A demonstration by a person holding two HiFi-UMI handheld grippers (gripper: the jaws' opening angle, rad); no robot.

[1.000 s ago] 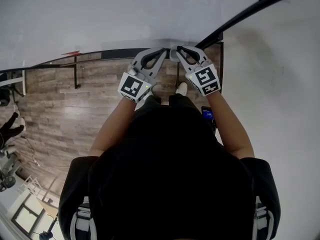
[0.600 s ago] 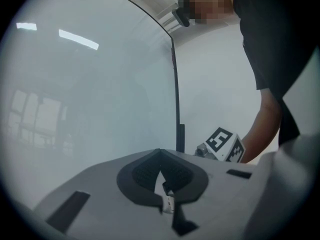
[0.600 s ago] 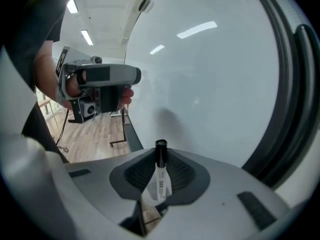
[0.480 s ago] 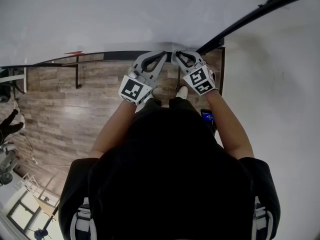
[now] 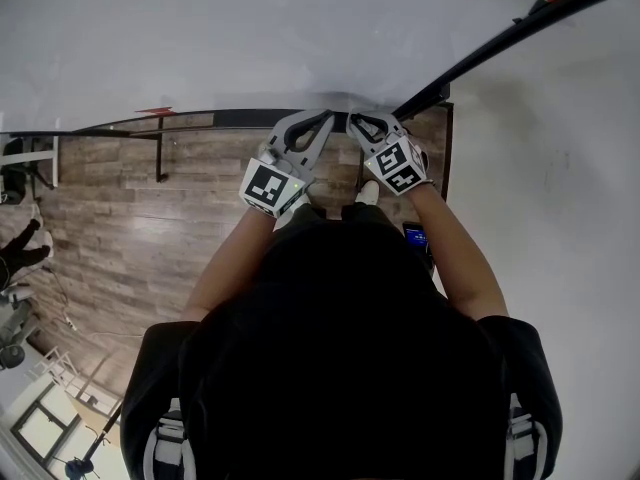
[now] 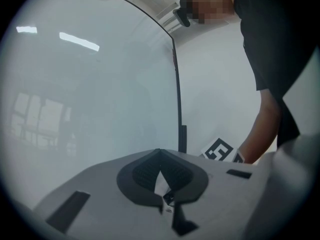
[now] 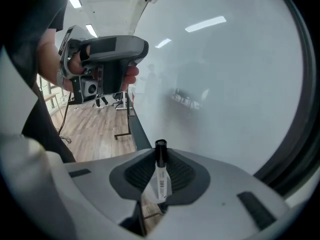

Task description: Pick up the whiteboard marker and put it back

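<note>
Gripping marker: my right gripper [image 7: 160, 158] is clamped on the whiteboard marker [image 7: 162, 178], black cap pointing away from me.
Marker place: between those jaws, near the whiteboard [image 7: 225, 84].
Left gripper [image 6: 160, 155]: I see its jaws together, nothing between.

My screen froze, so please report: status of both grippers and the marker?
Right hand-held gripper shut on whiteboard marker, black cap forward. Left hand-held gripper shut, empty. No obstacle seen before the whiteboard.

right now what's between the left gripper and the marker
Nothing solid: in the right gripper view the marker, clamped in the right gripper, has only bare air toward the left gripper.
</note>
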